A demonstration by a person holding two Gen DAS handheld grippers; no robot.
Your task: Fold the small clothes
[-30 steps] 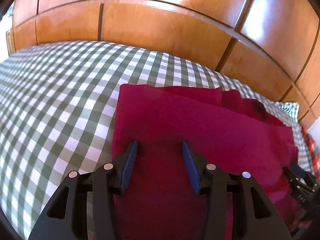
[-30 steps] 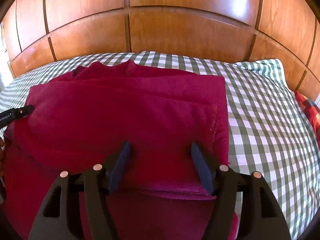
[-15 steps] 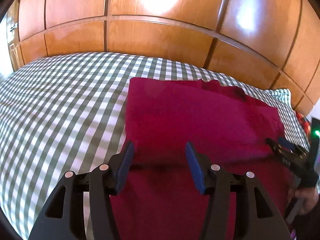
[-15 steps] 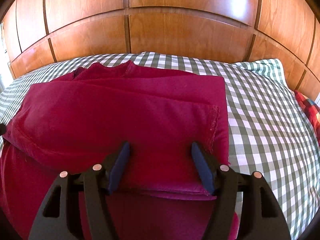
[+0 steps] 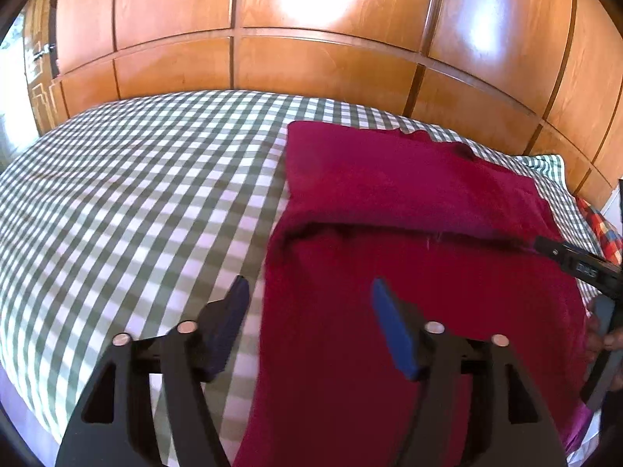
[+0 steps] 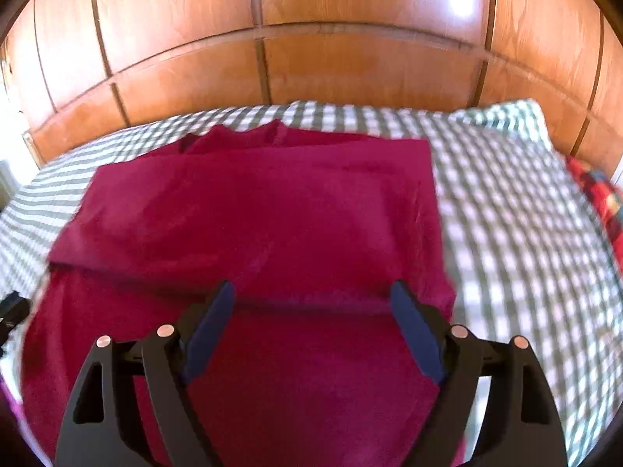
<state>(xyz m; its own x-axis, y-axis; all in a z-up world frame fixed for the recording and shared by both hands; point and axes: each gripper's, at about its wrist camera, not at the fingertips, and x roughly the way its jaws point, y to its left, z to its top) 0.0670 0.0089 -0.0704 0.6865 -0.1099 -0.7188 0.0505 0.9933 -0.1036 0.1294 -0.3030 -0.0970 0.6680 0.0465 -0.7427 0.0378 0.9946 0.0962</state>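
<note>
A dark red garment (image 5: 409,210) lies on the green-and-white checked bed (image 5: 136,194), its far part folded over toward me with a fold edge across the middle. My left gripper (image 5: 307,295) is open and empty, above the garment's near left edge. My right gripper (image 6: 311,303) is open and empty, above the garment (image 6: 272,214) near its right side. The right gripper also shows at the right edge of the left wrist view (image 5: 576,264).
A glossy wooden panelled wall (image 5: 311,50) runs behind the bed. A checked pillow (image 6: 506,116) lies at the far right. A red plaid cloth (image 6: 599,194) sits at the bed's right edge. Bare bedspread stretches to the left of the garment.
Both grippers have pulled back and up from the garment, which now looks smaller. The left gripper has shifted left to the garment's edge. Both stay open.
</note>
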